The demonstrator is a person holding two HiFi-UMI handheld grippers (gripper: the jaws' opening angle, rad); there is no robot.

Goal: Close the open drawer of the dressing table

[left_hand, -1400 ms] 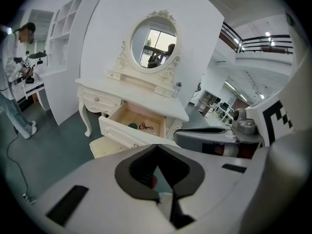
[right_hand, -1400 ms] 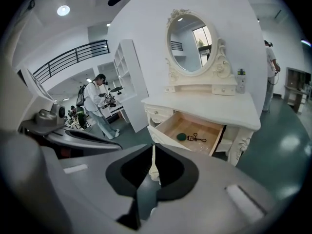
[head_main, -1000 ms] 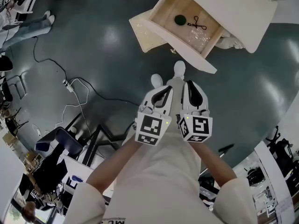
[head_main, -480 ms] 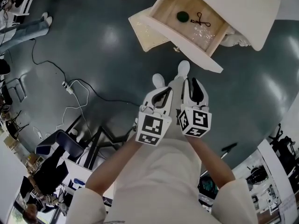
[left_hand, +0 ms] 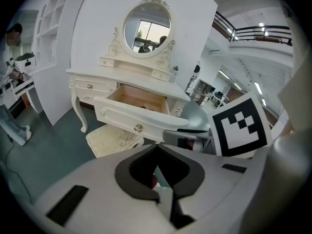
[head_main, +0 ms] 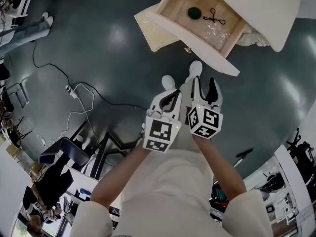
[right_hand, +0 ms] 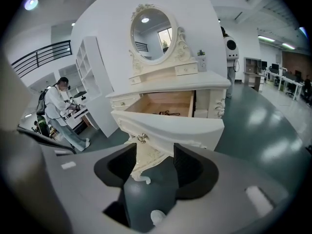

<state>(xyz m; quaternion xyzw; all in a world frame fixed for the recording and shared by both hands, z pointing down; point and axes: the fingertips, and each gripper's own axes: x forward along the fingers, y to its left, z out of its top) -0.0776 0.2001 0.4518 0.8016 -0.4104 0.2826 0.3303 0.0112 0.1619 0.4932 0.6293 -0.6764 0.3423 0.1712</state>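
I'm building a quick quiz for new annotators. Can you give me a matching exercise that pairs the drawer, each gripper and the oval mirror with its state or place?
Things:
1. drawer
2. left gripper
3. right gripper
4. mirror

States or places:
A. jaws apart, nothing held
B. pulled out
C. jaws together
D. upright on top of the dressing table

Pairs: 1-B, 2-C, 3-A, 4-D.

Note: the right gripper's jaws have just been opening, and nothing is between them.

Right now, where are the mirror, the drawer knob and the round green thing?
mirror [right_hand: 152, 33], right gripper view, middle of its glass.
drawer knob [right_hand: 142, 138], right gripper view, on the metal knob itself.
round green thing [head_main: 193, 13], head view, its middle.
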